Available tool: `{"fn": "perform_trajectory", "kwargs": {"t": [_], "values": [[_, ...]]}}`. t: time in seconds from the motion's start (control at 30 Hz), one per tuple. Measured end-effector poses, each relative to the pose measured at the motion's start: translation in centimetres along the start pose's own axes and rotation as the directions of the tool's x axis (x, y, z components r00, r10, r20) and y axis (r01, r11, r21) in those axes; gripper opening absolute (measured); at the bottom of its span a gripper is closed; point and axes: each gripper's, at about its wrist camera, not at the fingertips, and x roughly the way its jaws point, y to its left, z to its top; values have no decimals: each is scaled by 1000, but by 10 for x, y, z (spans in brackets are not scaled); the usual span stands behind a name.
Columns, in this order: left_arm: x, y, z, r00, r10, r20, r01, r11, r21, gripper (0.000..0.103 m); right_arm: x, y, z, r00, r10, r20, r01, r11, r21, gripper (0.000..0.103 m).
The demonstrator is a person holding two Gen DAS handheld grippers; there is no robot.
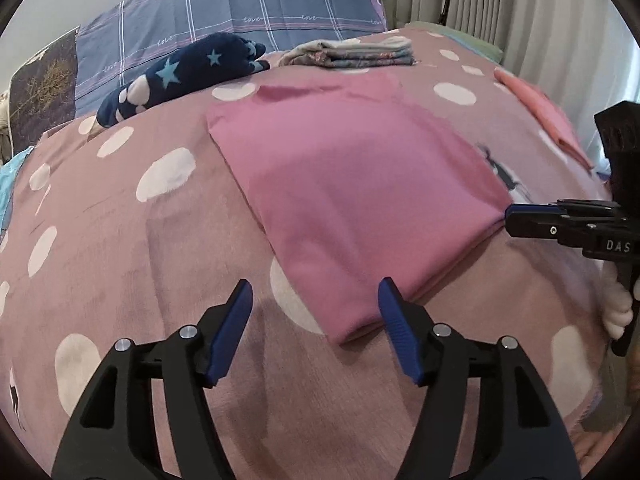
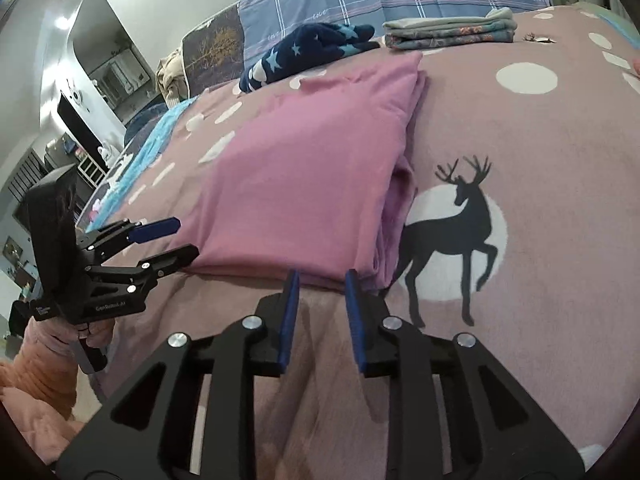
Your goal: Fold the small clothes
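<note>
A folded pink garment (image 1: 352, 184) lies flat on the mauve dotted bedspread (image 1: 120, 260); it also shows in the right wrist view (image 2: 304, 168). My left gripper (image 1: 316, 300) is open, its jaws spread wide just short of the garment's near corner, empty. In the right wrist view the left gripper (image 2: 180, 238) sits at the garment's left edge. My right gripper (image 2: 322, 280) is open with a narrow gap, at the garment's near edge, holding nothing. In the left wrist view the right gripper (image 1: 510, 220) touches the garment's right corner.
A stack of folded clothes (image 1: 360, 54) lies at the back, next to a navy star-patterned garment (image 1: 180, 76). A blue plaid pillow (image 1: 240, 20) is behind. A salmon cloth (image 1: 536, 108) lies at right. A deer print (image 2: 452, 224) marks the bedspread.
</note>
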Motion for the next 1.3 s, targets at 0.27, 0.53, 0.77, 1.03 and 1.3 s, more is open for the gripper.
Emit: {"fn": "perform_trajectory", "kwargs": {"t": [0.27,0.53,0.77,1.03,1.3], "values": [[4,28,36,999,-12,50,17,995,-95,73,-14,-37,51,997,-17,72,9,995,104,53],[60,72,51,969,-248,11,235,900,-366,75,34,-74,84,998,67,-4,-65,970,235,63],[94,71,79,953,-304,4,289,901,-324,75,70,-85,116,985,170,-19,-159,950,270,70],[120,88,107,951,-308,-16,285,898,-336,59,112,-79,157,992,117,-49,-107,978,180,59],[122,92,121,968,-249,14,239,910,-340,23,123,-71,171,995,91,-40,-85,987,138,21]]}}
